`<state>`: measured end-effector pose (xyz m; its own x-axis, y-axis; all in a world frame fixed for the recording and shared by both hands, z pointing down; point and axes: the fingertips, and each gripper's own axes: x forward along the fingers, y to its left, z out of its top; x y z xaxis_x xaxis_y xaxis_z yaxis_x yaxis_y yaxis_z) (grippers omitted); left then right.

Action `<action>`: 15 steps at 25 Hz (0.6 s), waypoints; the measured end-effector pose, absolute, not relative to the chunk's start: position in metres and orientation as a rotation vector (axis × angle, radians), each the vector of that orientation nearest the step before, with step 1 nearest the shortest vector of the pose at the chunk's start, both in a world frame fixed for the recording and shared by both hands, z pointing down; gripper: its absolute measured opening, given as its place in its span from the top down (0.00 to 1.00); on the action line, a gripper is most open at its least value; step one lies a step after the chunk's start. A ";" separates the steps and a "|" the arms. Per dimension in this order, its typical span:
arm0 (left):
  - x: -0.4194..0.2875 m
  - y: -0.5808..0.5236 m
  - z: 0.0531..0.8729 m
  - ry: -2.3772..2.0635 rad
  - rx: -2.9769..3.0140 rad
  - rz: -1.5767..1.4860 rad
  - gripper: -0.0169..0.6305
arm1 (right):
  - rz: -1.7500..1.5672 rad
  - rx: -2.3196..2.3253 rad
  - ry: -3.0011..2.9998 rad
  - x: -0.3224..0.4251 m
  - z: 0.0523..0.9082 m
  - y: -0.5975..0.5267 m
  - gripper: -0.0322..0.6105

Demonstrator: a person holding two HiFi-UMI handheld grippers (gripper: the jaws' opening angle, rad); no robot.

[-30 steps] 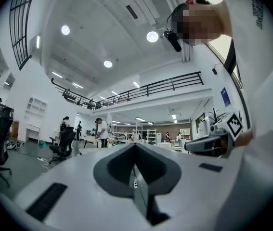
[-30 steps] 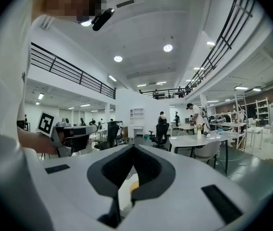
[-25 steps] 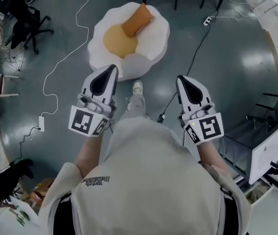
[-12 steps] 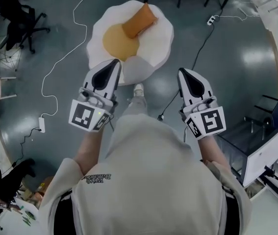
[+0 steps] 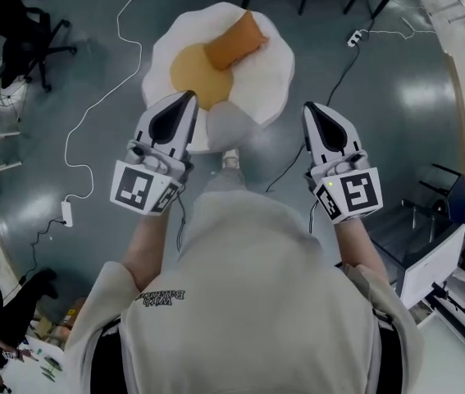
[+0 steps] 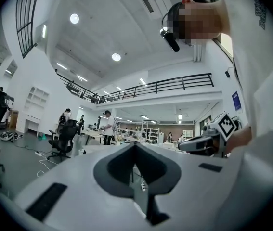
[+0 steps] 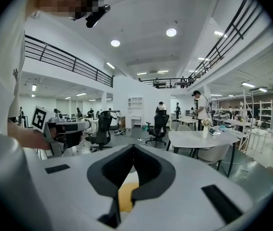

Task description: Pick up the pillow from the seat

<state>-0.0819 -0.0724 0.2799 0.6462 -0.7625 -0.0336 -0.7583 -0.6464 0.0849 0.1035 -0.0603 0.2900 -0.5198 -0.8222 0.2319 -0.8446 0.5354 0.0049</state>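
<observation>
1. Head view: the orange pillow (image 5: 234, 39) lies on the far half of a round white seat (image 5: 275, 68). It is tilted, with its near end over the edge of the seat's yellow middle (image 5: 195, 71).
2. The seat stands on a grey floor (image 5: 396, 89). A white cable (image 5: 93, 113) trails to its left and a power strip (image 5: 352, 37) lies to its right.
3. The left gripper (image 5: 189, 97) is held out ahead of the person's pale top (image 5: 248, 302). Its tip falls over the seat's near rim in this view (it looks held above the seat, not touching).
4. The right gripper (image 5: 308, 107) is held out level with it, its tip just off the seat's near right edge.
5. The pillow sits ahead of both grippers, between their lines and well apart from either. Nothing is between either pair of jaws.
6. Left gripper view: the left gripper's (image 6: 135, 146) jaws are together, the tips meeting at a point. Beyond them are only the hall and distant desks; the pillow is not in this view.
7. Right gripper view: the right gripper's (image 7: 134, 147) jaws are closed tip to tip as well. A patch of yellow (image 7: 126, 196) shows through the opening below the tips (the same colour as the seat's middle). A round counter (image 7: 199, 139) and office chairs (image 7: 158, 124) stand beyond.
</observation>
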 end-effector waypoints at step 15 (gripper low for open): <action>-0.117 -0.121 0.281 -1.440 2.726 -0.128 0.96 | -0.004 1.180 -2.632 0.051 0.276 -0.139 0.94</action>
